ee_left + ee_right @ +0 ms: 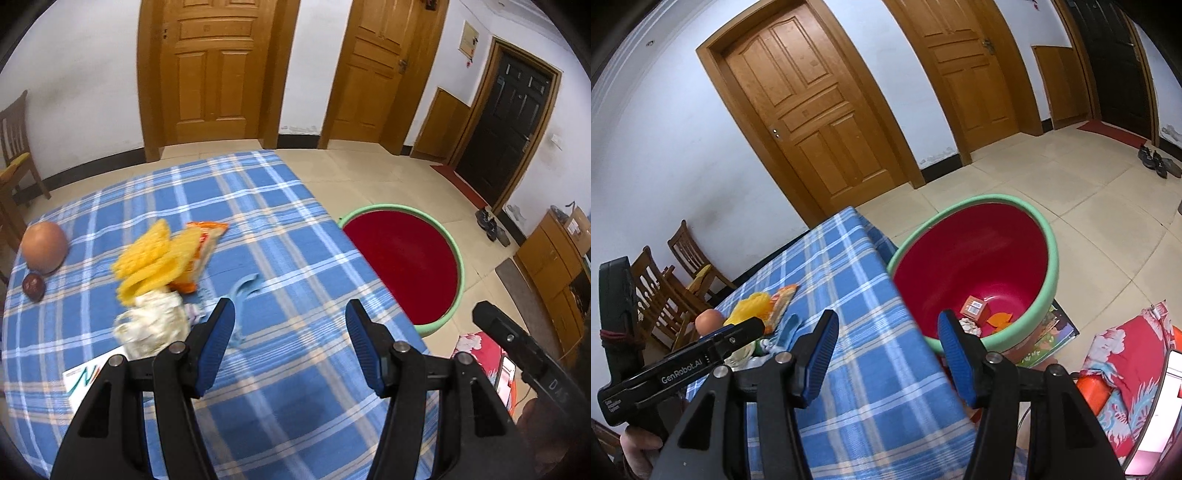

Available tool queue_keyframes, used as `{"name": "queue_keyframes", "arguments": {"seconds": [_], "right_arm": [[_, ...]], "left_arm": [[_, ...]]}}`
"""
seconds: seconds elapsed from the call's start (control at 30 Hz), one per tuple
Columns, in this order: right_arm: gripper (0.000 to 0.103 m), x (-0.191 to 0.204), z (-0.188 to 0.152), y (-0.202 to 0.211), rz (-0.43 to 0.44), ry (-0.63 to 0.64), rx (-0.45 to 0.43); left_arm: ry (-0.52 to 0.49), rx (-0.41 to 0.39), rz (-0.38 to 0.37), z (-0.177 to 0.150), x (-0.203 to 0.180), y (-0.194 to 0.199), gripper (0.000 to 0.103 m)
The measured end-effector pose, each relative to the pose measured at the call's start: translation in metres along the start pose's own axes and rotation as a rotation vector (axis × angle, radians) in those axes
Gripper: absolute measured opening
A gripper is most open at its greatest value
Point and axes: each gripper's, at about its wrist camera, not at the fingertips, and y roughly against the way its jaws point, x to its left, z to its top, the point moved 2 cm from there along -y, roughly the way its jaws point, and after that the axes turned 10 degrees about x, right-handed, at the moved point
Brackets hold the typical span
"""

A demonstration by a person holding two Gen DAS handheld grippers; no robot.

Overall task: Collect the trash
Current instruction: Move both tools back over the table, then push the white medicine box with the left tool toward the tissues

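Observation:
My left gripper (290, 314) is open and empty above the blue plaid tablecloth (280, 236). Left of it lie a crumpled white tissue wad (153, 326), a yellow ridged wrapper (149, 258), an orange snack packet (201, 245) and a light-blue plastic scrap (242, 291). My right gripper (886, 325) is open and empty over the table's right edge, beside a red basin with a green rim (982, 266) on the floor. The basin (406, 258) holds a small orange box (973, 306), an orange scrap (999, 319) and a white wad (971, 326).
An onion (44, 243) and a small dark-red fruit (34, 286) sit at the table's left. A white card (86, 380) lies near the front left. Wooden chairs (665, 288) stand beyond the table. A red floral cushion (1126, 369) and a book (1049, 336) lie by the basin.

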Motion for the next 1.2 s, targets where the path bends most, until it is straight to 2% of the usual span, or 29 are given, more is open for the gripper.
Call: {"name": "queue_keyframes", "arguments": {"seconds": [0.3,0.57,1.0,1.2], "right_arm": [[0.059,0.030,-0.016,-0.003,0.015,0.039,0.025],[0.059,0.055,-0.027,-0.014,0.027,0.082,0.057],[0.059,0.068,-0.046,-0.023,0.010,0.081,0.094],[0.059,0.068,-0.051,-0.025,0.008,0.082,0.104]], "left_arm": [[0.066,-0.023,0.028,-0.015,0.045,0.019,0.062],[0.126,-0.021,0.127,-0.027,0.102,0.025,0.062],[0.274,0.033,0.233,-0.056,0.193,0.009,0.062],[0.315,0.059,0.248,-0.071,0.210,0.006,0.062]]}}
